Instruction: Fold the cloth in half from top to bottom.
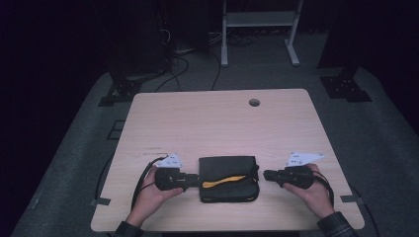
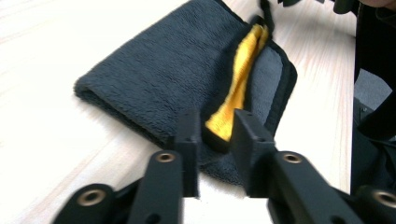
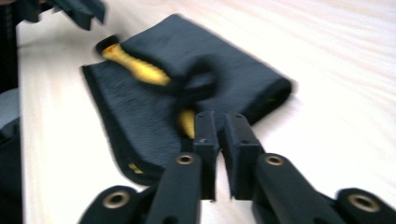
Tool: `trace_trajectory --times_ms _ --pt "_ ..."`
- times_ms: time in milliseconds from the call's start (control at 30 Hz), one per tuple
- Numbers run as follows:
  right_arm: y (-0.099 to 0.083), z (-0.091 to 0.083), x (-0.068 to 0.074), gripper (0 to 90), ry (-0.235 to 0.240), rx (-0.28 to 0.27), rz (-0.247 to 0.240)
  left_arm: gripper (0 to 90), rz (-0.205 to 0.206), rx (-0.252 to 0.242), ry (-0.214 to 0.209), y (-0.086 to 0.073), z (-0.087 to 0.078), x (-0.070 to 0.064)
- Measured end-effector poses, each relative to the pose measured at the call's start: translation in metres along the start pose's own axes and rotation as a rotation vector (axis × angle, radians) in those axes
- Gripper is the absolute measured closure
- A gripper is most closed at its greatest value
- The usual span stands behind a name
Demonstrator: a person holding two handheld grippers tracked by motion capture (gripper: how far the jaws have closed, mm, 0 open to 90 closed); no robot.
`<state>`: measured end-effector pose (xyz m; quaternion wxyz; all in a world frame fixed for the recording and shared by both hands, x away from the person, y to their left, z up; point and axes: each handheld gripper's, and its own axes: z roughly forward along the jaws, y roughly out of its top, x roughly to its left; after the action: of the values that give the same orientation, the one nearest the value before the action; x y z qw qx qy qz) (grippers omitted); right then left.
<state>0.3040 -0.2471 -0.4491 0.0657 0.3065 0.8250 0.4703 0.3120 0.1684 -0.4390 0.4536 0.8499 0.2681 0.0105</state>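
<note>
A folded dark grey cloth [image 1: 227, 168] lies near the table's front edge, with a yellow inner layer [image 1: 225, 180] showing along its fold. In the left gripper view the cloth [image 2: 163, 70] stretches away from me and its yellow layer [image 2: 240, 74] runs down into my jaws. My left gripper [image 1: 196, 181] [image 2: 217, 123] is shut on the cloth's left edge, where the yellow ends. My right gripper [image 1: 267, 175] [image 3: 219, 116] hovers just off the cloth's [image 3: 224, 60] right edge, jaws shut with nothing between them. A black loop [image 3: 196, 84] on the cloth looks blurred.
The light wooden table [image 1: 217, 123] has a round cable hole [image 1: 254, 102] at the back. Beyond it on the floor stand a white frame [image 1: 259, 19] and dark stands with cables. Hands hold both grippers close to the front edge.
</note>
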Motion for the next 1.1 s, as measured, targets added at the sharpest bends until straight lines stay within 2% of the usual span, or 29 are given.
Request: trace_trajectory --times_ms 133,267,400,533,633,700,833,900,967,1033,1100 --pt "0.004 0.001 -0.016 89.2 -0.020 -0.013 0.029 84.3 -0.016 -0.010 0.010 0.008 0.007 0.009" --pt "0.012 0.019 -0.019 89.5 0.012 0.002 0.025 85.7 -0.017 0.001 0.012 0.016 0.023 0.014" --pt "0.019 0.037 -0.007 89.5 0.084 0.019 -0.007 85.6 0.000 0.042 -0.014 0.014 0.035 0.008" --pt "0.014 0.049 0.011 89.5 0.152 0.074 -0.046 85.3 0.021 0.088 -0.045 0.004 0.037 -0.004" --pt "0.009 0.054 0.020 89.6 0.161 0.128 -0.077 85.1 0.029 0.125 -0.050 -0.004 0.037 -0.010" --pt "0.004 0.055 0.025 89.6 0.163 0.159 -0.099 84.6 0.035 0.132 -0.048 -0.009 0.036 -0.012" --pt "-0.001 0.054 0.028 89.6 0.164 0.171 -0.103 84.1 0.032 0.128 -0.049 -0.014 0.035 -0.016" --pt "-0.002 0.053 0.029 89.6 0.161 0.171 -0.108 81.8 0.033 0.126 -0.052 -0.014 0.034 -0.018" --pt "-0.003 0.051 0.030 89.0 0.158 0.163 -0.110 74.8 0.039 0.112 -0.054 -0.014 0.032 -0.020" --pt "-0.003 0.048 0.028 83.5 0.149 0.139 -0.104 67.7 0.059 0.097 -0.031 -0.012 0.028 -0.022" --pt "-0.001 0.042 0.024 74.3 0.113 0.105 -0.105 59.7 0.068 0.067 -0.005 -0.010 0.023 -0.023"
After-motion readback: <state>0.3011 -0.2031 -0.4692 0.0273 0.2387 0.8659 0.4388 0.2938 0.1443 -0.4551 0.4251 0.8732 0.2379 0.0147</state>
